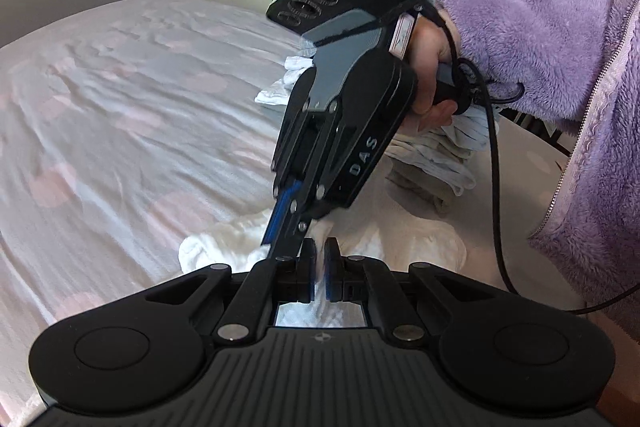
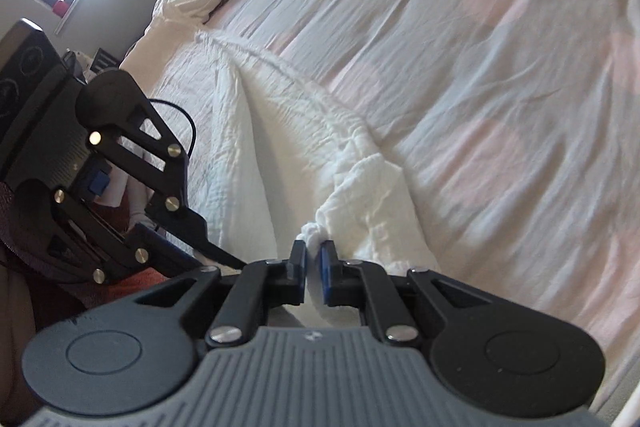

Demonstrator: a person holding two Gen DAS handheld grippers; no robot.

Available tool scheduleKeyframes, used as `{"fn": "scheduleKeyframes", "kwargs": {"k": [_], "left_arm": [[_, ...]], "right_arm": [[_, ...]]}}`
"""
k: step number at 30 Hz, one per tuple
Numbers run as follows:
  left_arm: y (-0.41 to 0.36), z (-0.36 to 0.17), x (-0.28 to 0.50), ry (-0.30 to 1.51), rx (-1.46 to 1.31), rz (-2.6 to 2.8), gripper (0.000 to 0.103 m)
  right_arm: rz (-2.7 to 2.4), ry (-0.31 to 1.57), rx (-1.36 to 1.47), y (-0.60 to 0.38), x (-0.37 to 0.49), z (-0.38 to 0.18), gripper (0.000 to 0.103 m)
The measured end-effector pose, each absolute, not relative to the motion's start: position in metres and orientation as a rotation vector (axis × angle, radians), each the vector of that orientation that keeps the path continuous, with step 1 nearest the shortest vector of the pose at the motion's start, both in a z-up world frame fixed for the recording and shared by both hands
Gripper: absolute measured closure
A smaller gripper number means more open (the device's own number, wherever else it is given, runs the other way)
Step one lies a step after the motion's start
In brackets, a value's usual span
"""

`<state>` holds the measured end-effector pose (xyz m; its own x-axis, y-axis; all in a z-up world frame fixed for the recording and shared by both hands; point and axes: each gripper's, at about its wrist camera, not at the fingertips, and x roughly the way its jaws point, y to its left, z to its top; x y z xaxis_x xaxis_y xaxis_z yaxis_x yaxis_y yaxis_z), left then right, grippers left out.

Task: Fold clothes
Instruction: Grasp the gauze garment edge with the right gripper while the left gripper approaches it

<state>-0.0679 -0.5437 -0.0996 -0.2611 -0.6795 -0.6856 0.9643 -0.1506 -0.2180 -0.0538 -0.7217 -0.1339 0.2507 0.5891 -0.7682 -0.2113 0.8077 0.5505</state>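
So left tool [image 1: 319, 269] and right tool [image 2: 313, 269] each pinch a bunched edge of the white garment [image 2: 256, 147] on the bed [image 2: 480, 67]: light, limp, crinkly cloth, best gripped at corners or hems, likely sagging between grips.

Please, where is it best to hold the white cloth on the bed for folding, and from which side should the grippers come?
Grip the white cloth at its near edge, from above and from the person's side. It lies flat on the bedspread, so only a bunched edge can be pinched. The left gripper and right gripper already pinch such bunches.
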Motion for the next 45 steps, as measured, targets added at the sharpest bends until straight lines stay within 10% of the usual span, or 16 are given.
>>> {"fn": "scheduleKeyframes", "kwargs": {"k": [13, 21, 45], "left_arm": [[-0.543, -0.119, -0.074, 0.83, 0.583, -1.758, 0.101], [-0.545, -0.114, -0.069, 0.817, 0.564, -1.748, 0.101], [-0.606, -0.167, -0.039, 0.777, 0.737, -1.667, 0.1]], "right_arm": [[0.657, 1.431, 0.441, -0.704, -0.055, -0.183, 0.093], [0.541, 1.317, 0.4, -0.722, -0.086, -0.129, 0.064], [0.108, 1.114, 0.389, -0.728, -0.106, -0.143, 0.078]]}}
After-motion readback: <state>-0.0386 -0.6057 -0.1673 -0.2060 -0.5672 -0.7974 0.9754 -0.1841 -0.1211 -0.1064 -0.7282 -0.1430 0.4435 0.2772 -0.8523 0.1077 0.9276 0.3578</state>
